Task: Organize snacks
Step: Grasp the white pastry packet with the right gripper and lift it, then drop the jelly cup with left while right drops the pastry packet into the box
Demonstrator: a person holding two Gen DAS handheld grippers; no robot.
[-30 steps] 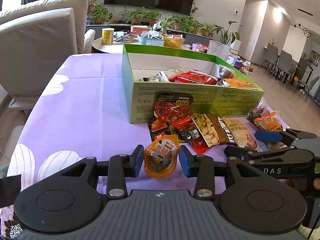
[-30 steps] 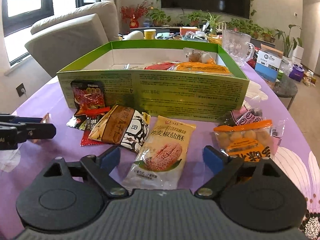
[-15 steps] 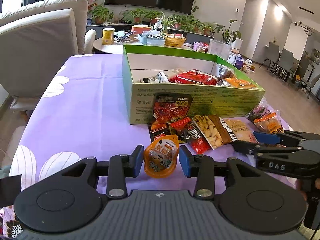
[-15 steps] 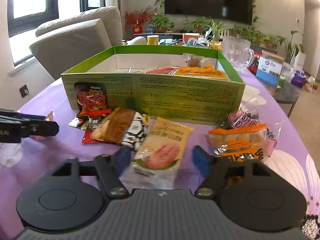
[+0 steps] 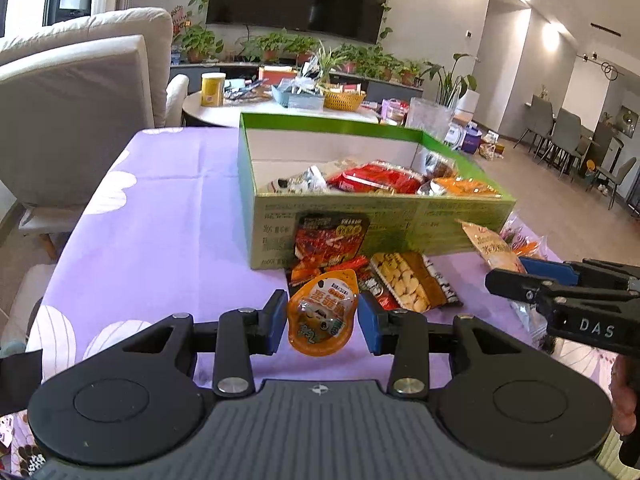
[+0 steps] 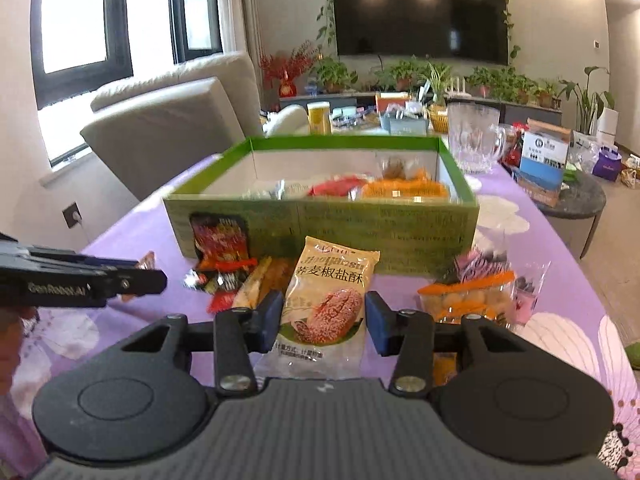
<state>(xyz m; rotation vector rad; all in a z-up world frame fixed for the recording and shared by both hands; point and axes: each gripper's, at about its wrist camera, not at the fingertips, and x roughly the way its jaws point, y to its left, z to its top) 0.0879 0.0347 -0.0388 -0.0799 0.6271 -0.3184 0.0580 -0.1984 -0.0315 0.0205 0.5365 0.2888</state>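
While the left gripper (image 5: 322, 318) stayed clamped on the orange pouch (image 5: 322, 313) above the cloth (image 5: 168, 220), the right gripper (image 6: 324, 320) had closed on the cracker pack (image 6: 326, 300) and lifted it before the box (image 6: 320, 224).

The left half of the green box (image 5: 360, 220) lies bare, open from above. Loose snack packets (image 5: 404, 284) crowd the purple worktop (image 5: 168, 240) against its near wall; the worktop left of the box stays passable.
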